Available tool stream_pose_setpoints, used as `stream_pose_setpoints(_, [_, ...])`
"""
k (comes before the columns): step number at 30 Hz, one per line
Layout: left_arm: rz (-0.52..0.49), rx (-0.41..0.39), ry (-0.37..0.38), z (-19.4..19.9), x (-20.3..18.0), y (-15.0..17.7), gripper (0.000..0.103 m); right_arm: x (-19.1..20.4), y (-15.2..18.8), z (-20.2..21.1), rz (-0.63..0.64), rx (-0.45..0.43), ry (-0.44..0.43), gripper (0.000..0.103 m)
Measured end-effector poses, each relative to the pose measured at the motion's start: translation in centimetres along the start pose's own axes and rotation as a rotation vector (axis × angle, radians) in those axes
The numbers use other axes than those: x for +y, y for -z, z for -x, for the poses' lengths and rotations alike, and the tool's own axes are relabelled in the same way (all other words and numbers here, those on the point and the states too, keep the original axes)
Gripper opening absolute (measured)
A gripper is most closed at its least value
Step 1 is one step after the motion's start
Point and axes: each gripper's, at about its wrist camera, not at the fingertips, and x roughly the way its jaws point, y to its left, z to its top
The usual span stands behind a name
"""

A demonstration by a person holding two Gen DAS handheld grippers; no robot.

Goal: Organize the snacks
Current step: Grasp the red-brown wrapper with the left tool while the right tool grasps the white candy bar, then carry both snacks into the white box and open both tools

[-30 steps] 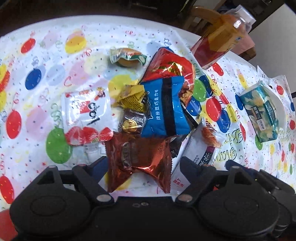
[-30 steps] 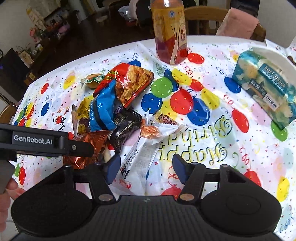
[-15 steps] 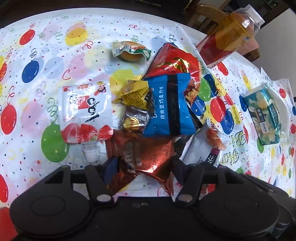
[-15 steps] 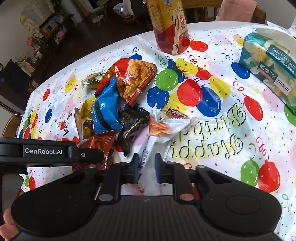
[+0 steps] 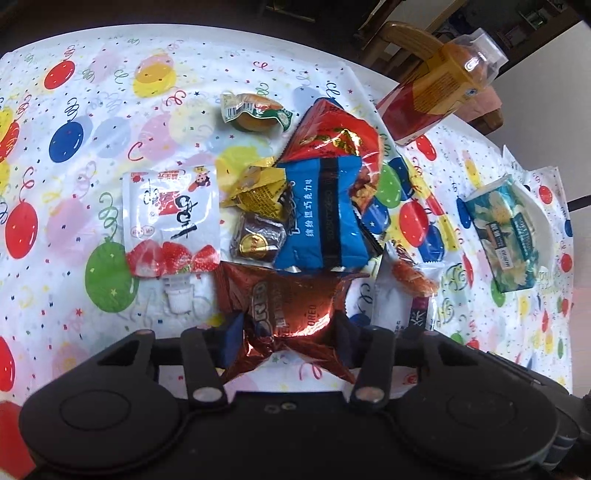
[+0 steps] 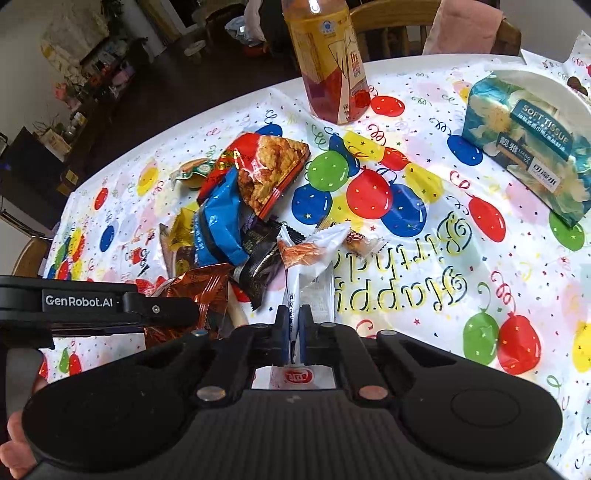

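A heap of snack packets lies on the balloon-print tablecloth [image 5: 74, 206]. My left gripper [image 5: 286, 328] is shut on a brown foil Oreo packet [image 5: 284, 299], pinching its near end. Behind it lie a blue packet [image 5: 321, 218], a red chip bag [image 5: 332, 136], a yellow packet [image 5: 258, 188], a small chocolate [image 5: 258, 240], a white strawberry pouch [image 5: 171, 218] and a wrapped cake [image 5: 255, 112]. My right gripper [image 6: 293, 332] is shut on a white snack packet [image 6: 310, 266]. The left gripper's arm [image 6: 110, 302] with the Oreo packet [image 6: 199, 291] shows at left in the right wrist view.
A tall drink bottle [image 6: 328, 62] stands at the table's far side. A tissue pack [image 6: 532, 144] rests on a white plate [image 6: 550, 85] at the right. Wooden chairs [image 6: 388, 26] stand behind the table. A hand [image 6: 14, 450] shows at the lower left.
Both grippers closed from wide open: the left onto the brown Oreo packet, the right onto the white packet, whose end now stands up between the fingers.
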Motion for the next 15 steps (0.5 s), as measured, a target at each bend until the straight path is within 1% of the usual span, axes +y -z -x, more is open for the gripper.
stream_pose_setpoints(8, [-0.026, -0.027, 0.007, 2.4, -0.5, 0.8, 0.048, 0.3, 0.7, 3.5, 0.023, -0.028, -0.019, 0.005])
stream_pose_setpoints(15, [-0.066, -0.058, 0.017, 5.9, -1.1, 2.2, 0.048, 1.5, 1.4, 7.5, 0.061, -0.056, -0.046, 0.004])
